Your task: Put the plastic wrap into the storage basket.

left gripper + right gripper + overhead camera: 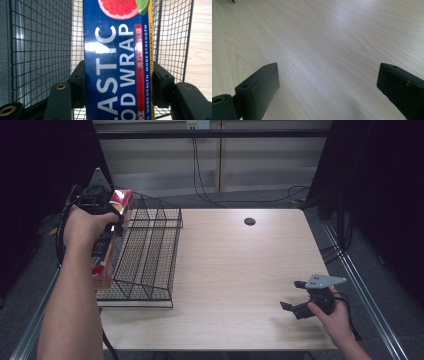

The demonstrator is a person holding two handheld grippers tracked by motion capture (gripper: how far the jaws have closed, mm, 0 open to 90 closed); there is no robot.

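Observation:
A long blue plastic food wrap box point(117, 62) with a grapefruit picture is clamped between the jaws of my left gripper point(117, 82). In the high view the box point(102, 262) hangs on end at the left side of the black wire basket point(150, 255), with my left gripper point(107, 215) shut on its upper part. Through the left gripper view the basket's mesh point(42, 50) lies behind the box. My right gripper point(292, 295) rests low over the table's near right part, its jaws wide apart and nothing between them. In the right gripper view the fingertips point(259, 87) frame bare wood.
The light wooden table point(240, 270) has a round cable hole point(249, 221) near its far edge. Cables run across the floor behind it. Metal rails line the floor on both sides of the table.

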